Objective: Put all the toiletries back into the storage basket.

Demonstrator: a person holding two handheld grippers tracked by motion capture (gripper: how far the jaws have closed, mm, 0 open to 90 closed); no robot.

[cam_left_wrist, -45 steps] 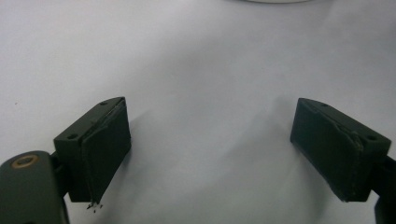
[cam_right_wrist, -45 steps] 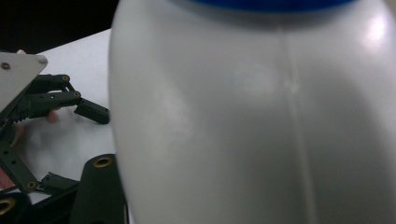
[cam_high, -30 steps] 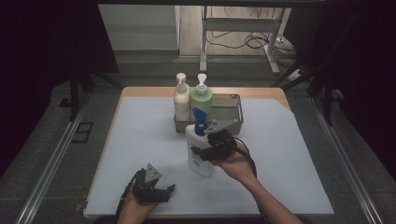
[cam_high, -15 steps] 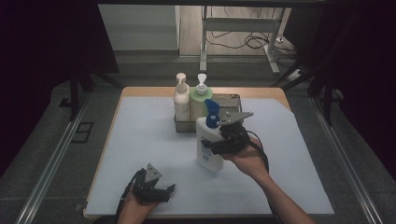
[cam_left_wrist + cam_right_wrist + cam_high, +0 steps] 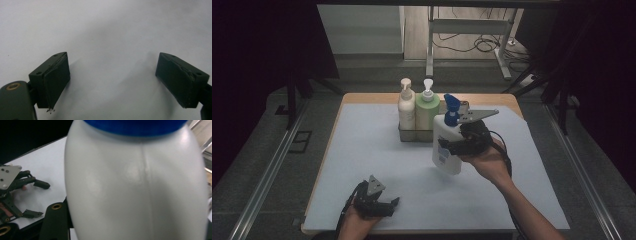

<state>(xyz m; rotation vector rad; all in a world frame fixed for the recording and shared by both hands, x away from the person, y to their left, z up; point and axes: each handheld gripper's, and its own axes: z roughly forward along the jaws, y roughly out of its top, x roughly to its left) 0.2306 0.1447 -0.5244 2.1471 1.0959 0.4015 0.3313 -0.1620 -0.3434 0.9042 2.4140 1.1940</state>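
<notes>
Two grippers are in my hands: nearest me, my left gripper (image 5: pixel 379 205) rests low on the white table (image 5: pixel 362 150), fingers wide apart and empty. Farther out, my right gripper (image 5: pixel 457 146) is clamped around the white bottle (image 5: pixel 446 147) and has carried it up off the table and toward the tray (image 5: pixel 408 134) since a second ago, so I judge placing comes next. It tilts slightly, blue pump on top, label facing me. Beyond, two pump bottles (image 5: pixel 417 107) stand in that tray.
</notes>
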